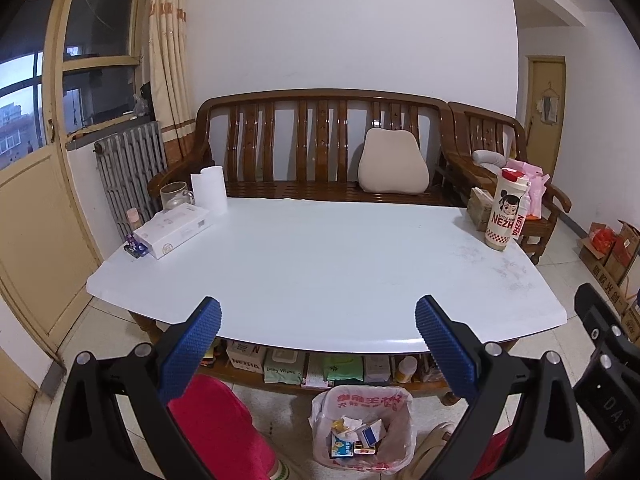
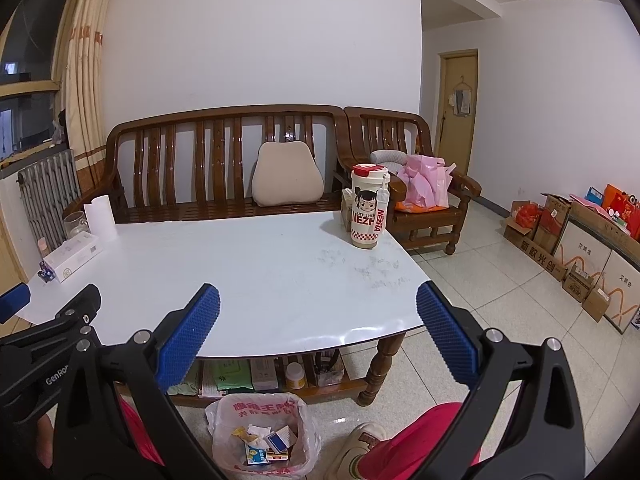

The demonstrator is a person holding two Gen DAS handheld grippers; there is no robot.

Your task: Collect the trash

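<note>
- Left wrist view: the left gripper is held above the near edge of a white-topped table, its two blue-padded fingers spread wide apart with nothing between them.
- Below and between the fingers, on the tiled floor in front of the table, stands a trash bin lined with a plastic bag; it holds small cartons, a blue-and-white box and crumpled paper.
- The bin lies nearer the camera than the fingertips and well below them.
- On the table's left end: a long white box, a glass mug, a paper roll and a small purple item. At its right end stands a cartoon-printed tumbler.
- The person's red-clad leg shows at bottom left; part of the right gripper enters at the right edge.
- Right wrist view: the right gripper hovers over the table's near right corner, fingers wide apart and empty.
- The lined trash bin sits on the floor below the left finger, just beside the person's shoe.
- The tumbler stands at the far right of the table; cardboard boxes line the right wall.
</note>
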